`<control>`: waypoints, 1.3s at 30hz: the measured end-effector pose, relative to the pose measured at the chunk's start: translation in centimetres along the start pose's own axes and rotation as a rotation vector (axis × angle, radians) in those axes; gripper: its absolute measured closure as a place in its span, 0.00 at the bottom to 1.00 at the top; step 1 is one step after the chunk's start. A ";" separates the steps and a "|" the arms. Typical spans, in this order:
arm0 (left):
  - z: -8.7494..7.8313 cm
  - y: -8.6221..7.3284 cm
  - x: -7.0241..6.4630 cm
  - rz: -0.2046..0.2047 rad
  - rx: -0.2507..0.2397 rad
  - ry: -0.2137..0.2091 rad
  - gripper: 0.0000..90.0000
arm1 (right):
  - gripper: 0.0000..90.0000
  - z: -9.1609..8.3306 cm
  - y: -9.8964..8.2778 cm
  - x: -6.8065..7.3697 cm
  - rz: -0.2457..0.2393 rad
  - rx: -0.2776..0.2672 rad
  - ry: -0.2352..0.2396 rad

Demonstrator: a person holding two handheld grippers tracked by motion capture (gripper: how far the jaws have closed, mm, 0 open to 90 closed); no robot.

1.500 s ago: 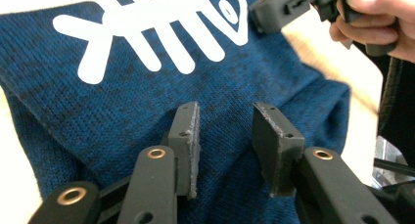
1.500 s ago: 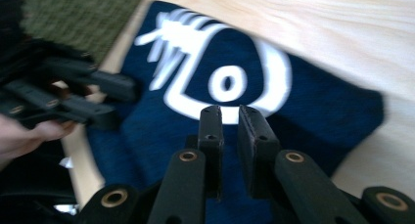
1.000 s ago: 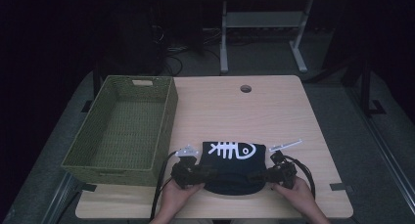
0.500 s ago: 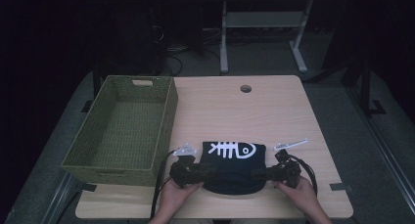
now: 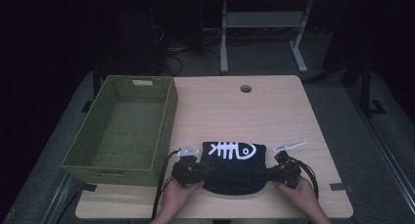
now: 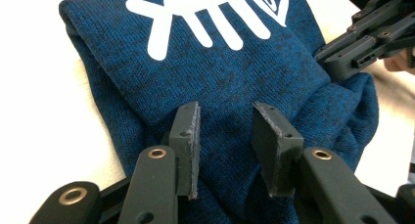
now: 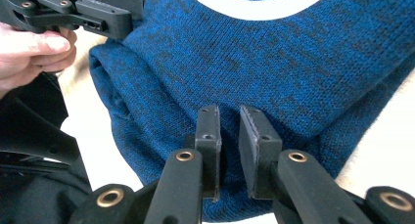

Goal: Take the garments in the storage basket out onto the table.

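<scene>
fingers on the left gripper [image 6: 225, 136] sit a fair bit apart, blue knit lying between the pads, and you can't really tell if they pinch it. right gripper [image 7: 229, 136] has its pads [image 7: 209, 136] nearly together with a fold of fabric in the slim gap, looks nipped. left jaws just closed in a touch, cloth between them. the folded dark blue sweater [image 5: 235, 168] with the white fish skeleton print [image 5: 230, 149] lies at the near edge of the wooden table [image 5: 274, 111], grippers at its left and right sides. green woven basket [image 5: 161, 111] sits left of it.
</scene>
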State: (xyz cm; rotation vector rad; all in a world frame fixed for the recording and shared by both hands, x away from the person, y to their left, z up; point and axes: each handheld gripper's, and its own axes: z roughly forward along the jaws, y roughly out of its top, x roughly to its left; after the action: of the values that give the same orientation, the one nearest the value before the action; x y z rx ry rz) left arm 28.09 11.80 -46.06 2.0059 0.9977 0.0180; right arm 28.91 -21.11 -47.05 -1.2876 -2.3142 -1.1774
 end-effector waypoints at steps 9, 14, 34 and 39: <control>-0.1 -0.1 -0.2 -0.007 -0.015 0.017 0.69 | 0.87 -0.1 0.0 0.2 -0.019 0.001 -0.012; 0.7 0.1 -0.6 -0.009 -0.017 0.015 0.69 | 0.89 -0.4 -0.2 -0.3 -0.019 0.014 -0.008; 1.2 2.0 -1.6 0.001 -0.044 0.028 0.65 | 0.75 -4.7 0.1 -0.9 -0.018 -0.077 -0.088; 1.3 2.0 -1.2 -0.026 -0.047 0.041 0.62 | 0.75 -4.1 0.4 -1.0 -0.005 -0.060 -0.098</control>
State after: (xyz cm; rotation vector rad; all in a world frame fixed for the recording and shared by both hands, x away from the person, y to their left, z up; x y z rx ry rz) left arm 29.04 9.47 -45.06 1.9569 1.0402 0.0678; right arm 29.12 -24.71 -44.76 -1.3909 -2.3683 -1.2201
